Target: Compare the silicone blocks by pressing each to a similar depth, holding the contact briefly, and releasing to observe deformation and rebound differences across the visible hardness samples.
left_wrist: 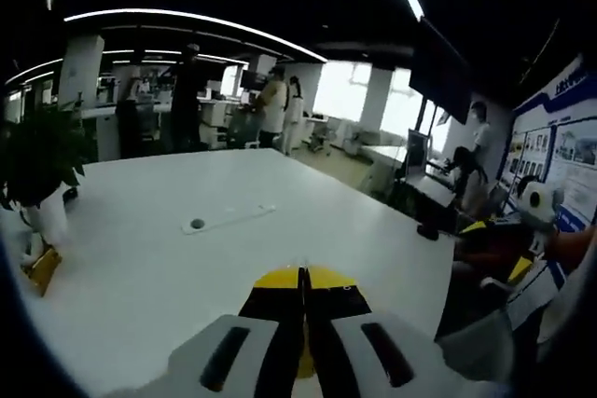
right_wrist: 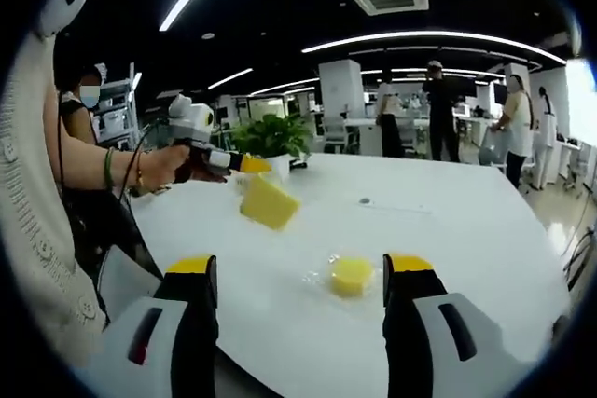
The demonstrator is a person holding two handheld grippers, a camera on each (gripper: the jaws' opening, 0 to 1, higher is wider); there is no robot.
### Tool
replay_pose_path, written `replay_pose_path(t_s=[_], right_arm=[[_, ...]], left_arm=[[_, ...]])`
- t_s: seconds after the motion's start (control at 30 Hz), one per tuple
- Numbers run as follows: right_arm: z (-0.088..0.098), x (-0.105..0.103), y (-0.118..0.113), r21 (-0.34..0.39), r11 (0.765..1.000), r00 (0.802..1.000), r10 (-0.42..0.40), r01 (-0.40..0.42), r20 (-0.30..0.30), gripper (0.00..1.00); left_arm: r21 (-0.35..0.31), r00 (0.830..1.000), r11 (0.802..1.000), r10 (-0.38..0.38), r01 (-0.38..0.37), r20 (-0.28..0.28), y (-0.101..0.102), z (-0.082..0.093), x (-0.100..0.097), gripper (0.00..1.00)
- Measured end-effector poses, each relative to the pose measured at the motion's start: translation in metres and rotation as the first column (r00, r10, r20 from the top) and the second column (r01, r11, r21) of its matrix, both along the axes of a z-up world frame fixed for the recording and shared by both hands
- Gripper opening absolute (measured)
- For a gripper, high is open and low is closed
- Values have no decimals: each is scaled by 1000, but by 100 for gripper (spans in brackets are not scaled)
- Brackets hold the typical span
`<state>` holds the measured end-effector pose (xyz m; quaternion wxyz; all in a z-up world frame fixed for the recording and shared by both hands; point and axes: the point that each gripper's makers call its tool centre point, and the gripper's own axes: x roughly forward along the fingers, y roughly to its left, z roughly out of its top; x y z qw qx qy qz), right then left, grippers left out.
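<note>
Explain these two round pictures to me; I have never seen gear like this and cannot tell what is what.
No robot here: a person holds a hand-held claw in each hand, and a fisheye camera rides on each one. The left gripper view looks along the left claw, whose yellow-tipped jaws are closed together above a large white table in an office. The right gripper view looks along the right claw, jaws wide apart. Between them on the table lies a small yellow silicone block on clear wrapping. Further back, the person's hand holds the left claw out, and a larger yellow block sits at its tip; whether it is gripped I cannot tell. A potted plant stands behind.
</note>
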<state>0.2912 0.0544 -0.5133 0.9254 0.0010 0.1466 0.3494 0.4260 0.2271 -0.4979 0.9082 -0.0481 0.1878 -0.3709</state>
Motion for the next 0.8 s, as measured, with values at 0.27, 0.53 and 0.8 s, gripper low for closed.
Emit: replay_pose_path(t_s=[0.27,0.53,0.8], right_arm=[[27,12,-10,-50,991,992,125,-124,20,69],[50,27,-2,-107,965,967,245,-237,65,70],[70,44,29,-176,910,913,396,-376,97,68]], left_arm=[[-4,995,998,-65,65,70,-18,40,-25,0],[2,987,994,-112,113,117,-32,64,-47,0],[27,972,984,-179,177,151,-49,85,-63,0]])
